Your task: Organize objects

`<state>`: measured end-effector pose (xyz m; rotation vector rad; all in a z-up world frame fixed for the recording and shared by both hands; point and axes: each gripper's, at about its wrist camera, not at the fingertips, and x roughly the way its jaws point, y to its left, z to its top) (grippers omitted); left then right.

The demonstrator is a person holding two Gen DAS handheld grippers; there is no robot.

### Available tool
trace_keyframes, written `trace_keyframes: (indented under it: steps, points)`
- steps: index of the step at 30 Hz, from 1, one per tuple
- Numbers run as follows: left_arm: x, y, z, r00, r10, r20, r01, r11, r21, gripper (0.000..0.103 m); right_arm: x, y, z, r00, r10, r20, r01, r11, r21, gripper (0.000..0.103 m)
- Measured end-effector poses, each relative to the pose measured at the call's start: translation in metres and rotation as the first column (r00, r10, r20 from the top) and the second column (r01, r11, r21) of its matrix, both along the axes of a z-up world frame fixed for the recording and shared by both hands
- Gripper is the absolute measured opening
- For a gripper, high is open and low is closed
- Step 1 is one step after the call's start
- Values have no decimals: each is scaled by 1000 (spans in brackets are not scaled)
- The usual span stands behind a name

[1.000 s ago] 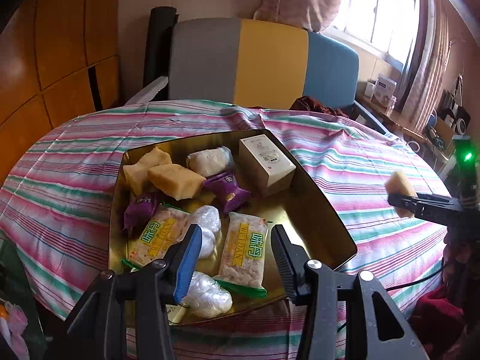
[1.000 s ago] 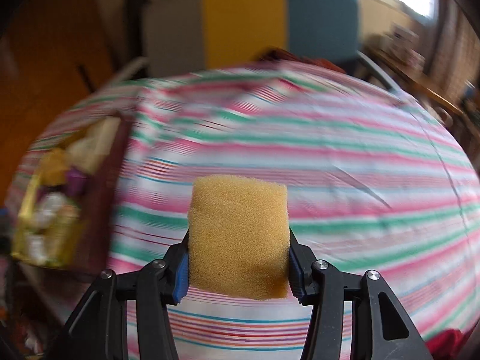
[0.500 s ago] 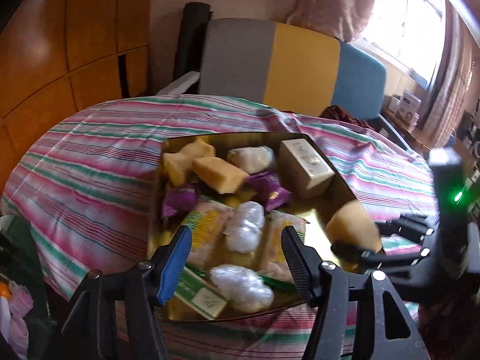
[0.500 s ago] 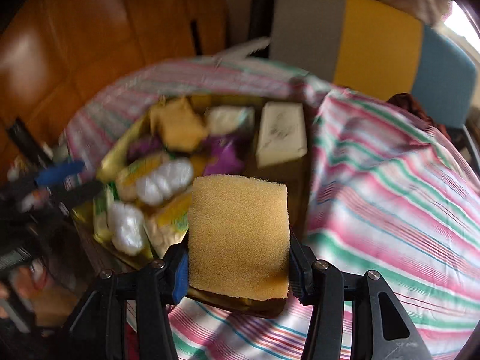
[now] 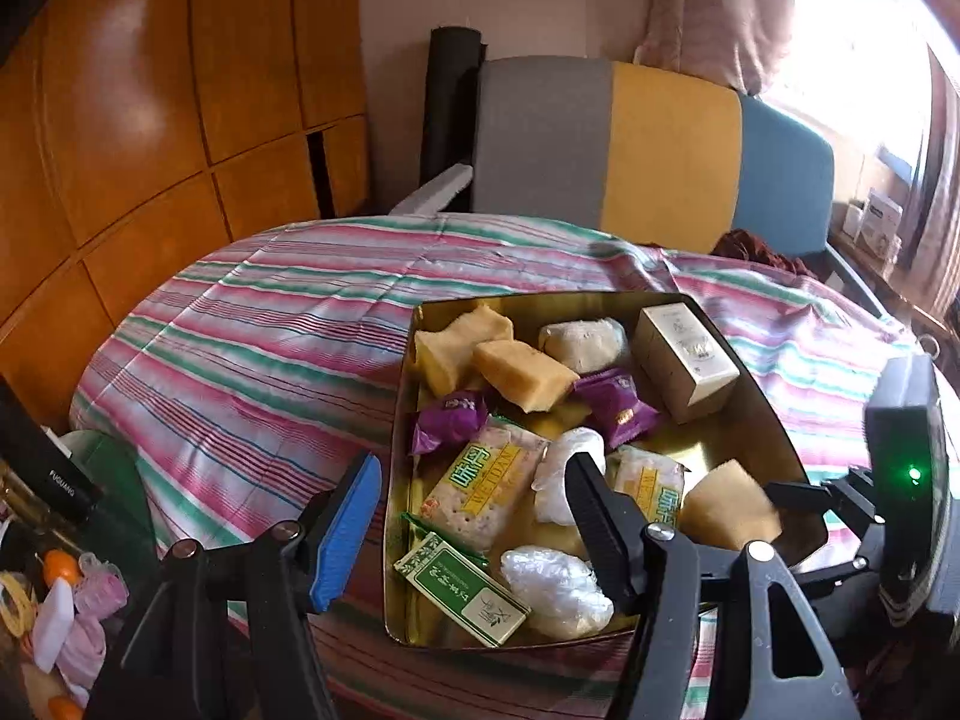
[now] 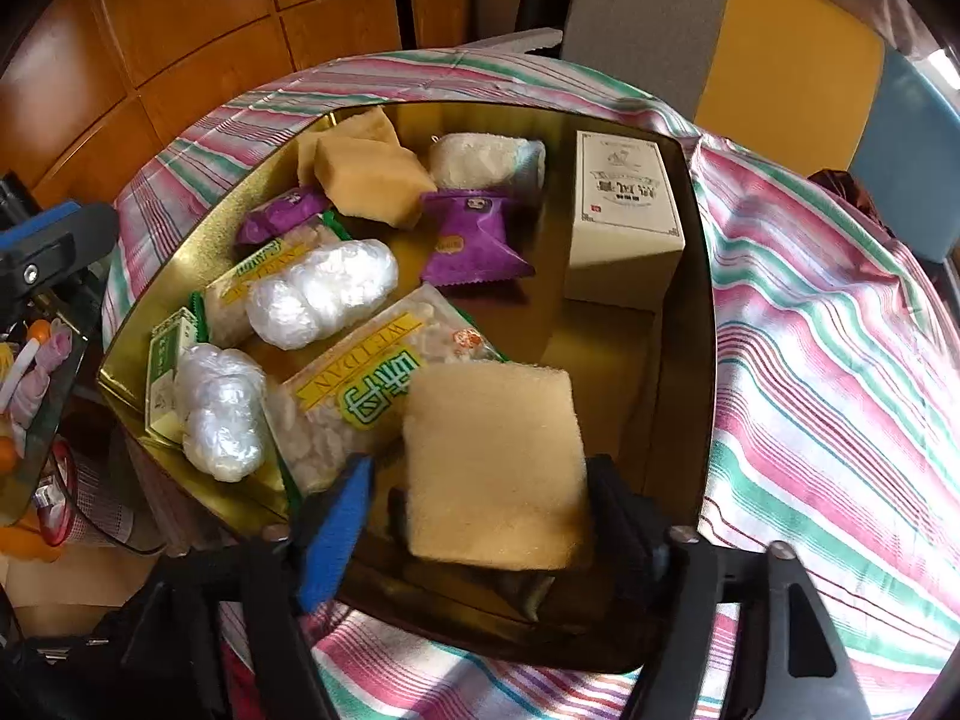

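The right gripper (image 6: 474,510) hangs over the near right part of a gold tray (image 6: 690,324), jaws apart and just opened wider; the yellow sponge block (image 6: 495,462) sits between them, with a clear gap at the blue pad on its left. Whether the black jaw on the right still touches it cannot be told. The sponge lies low in the frame, overlapping a corner of a green-and-yellow cracker packet (image 6: 360,390). In the left wrist view the same sponge (image 5: 726,507) appears at the right side of the tray (image 5: 399,420), just ahead of the right gripper's tips. The left gripper (image 5: 474,516) hovers at the lower centre of its frame over the tray's near left edge, jaws apart, having opened within the last moment — nothing is between them. The tray holds further items: two yellow sponge pieces (image 5: 522,375) at the upper left, a pale wrapped cake (image 5: 582,342) beside them, a cream carton (image 5: 684,360) at the upper right, two purple sachets (image 5: 447,420), two clear-wrapped white bundles (image 5: 555,591), a second cracker packet (image 5: 480,486), and a small green box (image 5: 462,591) at the near left corner. The tray rests on a striped pink, green and white cloth (image 5: 252,348). A grey, yellow and blue chair back (image 5: 654,144) stands behind — upper centre of frame.
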<state>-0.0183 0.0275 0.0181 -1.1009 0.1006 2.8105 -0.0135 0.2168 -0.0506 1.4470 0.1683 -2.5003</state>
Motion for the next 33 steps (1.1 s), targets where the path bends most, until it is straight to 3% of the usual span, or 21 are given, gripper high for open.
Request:
trace_keyframes:
  steps: [4,11,14,18,33]
  points:
    - [10,0,11,997,31,-70,-32,999,-3,65,13,7,14,997,-49,-62,47,998,-35,80]
    - [20,2,21,996,22,-87,-17,998,59,65,34,15,39,971,-174,-164,152,979,-138,83]
    - [20,1,18,998,18,-66,-12,996,90,65,47,15,47,951,-215,-221,191,974,-123,83]
    - [23,4,15,998,18,-55,-14,997,80,65,58,10,54,927,-238,-289,219,971,-96,86]
    - [26,-1,15,994,41,-100,-35,998,60,59,60,11,49,930,-240,-279,219,970,-104,87]
